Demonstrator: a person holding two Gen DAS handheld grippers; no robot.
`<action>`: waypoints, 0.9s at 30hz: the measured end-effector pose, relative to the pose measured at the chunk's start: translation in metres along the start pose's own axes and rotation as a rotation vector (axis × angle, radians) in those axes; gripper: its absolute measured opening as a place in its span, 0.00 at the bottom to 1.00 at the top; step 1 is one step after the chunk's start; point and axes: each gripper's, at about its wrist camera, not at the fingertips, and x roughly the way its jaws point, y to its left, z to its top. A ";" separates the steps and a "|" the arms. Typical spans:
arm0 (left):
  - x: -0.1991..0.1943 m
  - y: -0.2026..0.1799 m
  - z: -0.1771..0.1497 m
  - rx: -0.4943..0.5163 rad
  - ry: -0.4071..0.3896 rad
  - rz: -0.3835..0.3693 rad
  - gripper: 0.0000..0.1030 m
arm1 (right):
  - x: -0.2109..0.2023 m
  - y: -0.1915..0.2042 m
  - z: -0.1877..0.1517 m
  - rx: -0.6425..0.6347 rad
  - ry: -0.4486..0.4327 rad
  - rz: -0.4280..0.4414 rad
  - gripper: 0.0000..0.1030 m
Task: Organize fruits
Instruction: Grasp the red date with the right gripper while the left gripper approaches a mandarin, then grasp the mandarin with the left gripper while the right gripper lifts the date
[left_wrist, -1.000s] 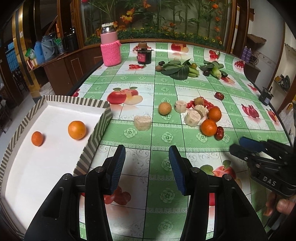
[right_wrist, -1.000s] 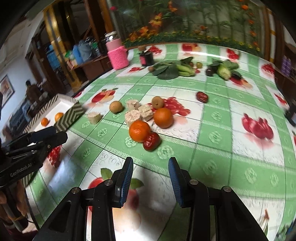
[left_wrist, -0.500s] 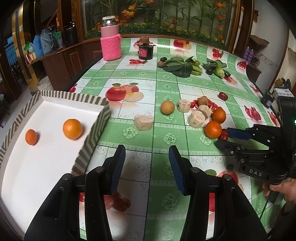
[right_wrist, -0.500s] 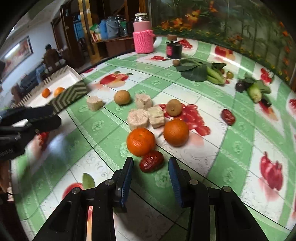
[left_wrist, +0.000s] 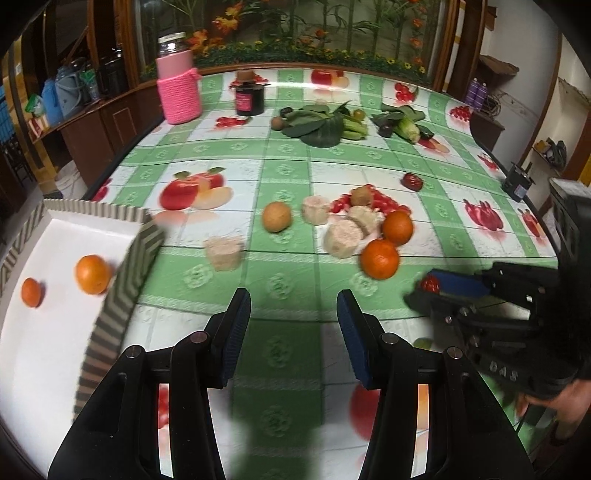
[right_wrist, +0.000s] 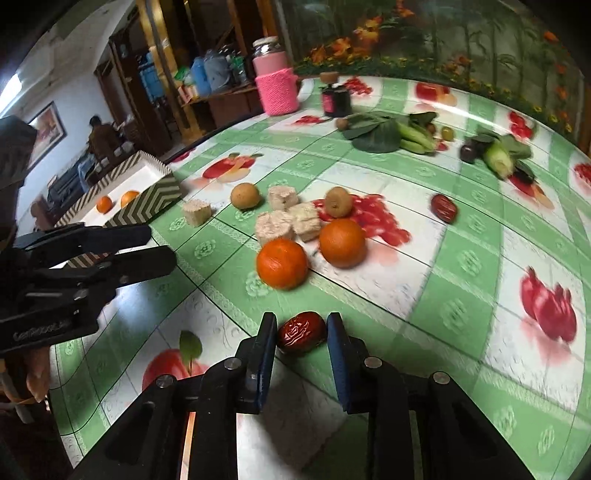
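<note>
A wrinkled red date (right_wrist: 302, 332) lies on the fruit-print tablecloth between the fingers of my right gripper (right_wrist: 301, 330). Its jaws are closing, and the pads touch the date on both sides. Just beyond it sit two oranges (right_wrist: 282, 263) (right_wrist: 342, 242). The left wrist view shows the right gripper (left_wrist: 424, 291) low on the right with the date (left_wrist: 430, 284) at its tip. My left gripper (left_wrist: 291, 306) hovers open and empty over the cloth, beside the white tray (left_wrist: 129, 266) with zigzag walls. That tray holds a large orange (left_wrist: 92, 274) and a small one (left_wrist: 31, 292).
Beige cut chunks (right_wrist: 275, 225), two brown round fruits (right_wrist: 245, 195) (right_wrist: 338, 201) and a second date (right_wrist: 444, 208) lie mid-table. Leafy greens (right_wrist: 380, 133), a pink-sleeved jar (right_wrist: 276, 88) and a dark jar (right_wrist: 335, 99) stand at the back. A hand (left_wrist: 569, 402) holds the right gripper.
My right gripper advanced to the date near the oranges and narrowed its jaws around it. The left gripper drifted rightward across the table, away from the tray, jaws unchanged.
</note>
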 end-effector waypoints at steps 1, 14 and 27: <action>0.003 -0.004 0.002 0.004 0.004 -0.008 0.47 | -0.004 -0.004 -0.003 0.017 -0.008 -0.003 0.26; 0.047 -0.052 0.025 0.055 0.073 -0.073 0.47 | -0.020 -0.038 -0.015 0.170 -0.068 0.026 0.27; 0.047 -0.046 0.021 0.069 0.066 -0.095 0.30 | -0.016 -0.039 -0.016 0.172 -0.055 0.044 0.27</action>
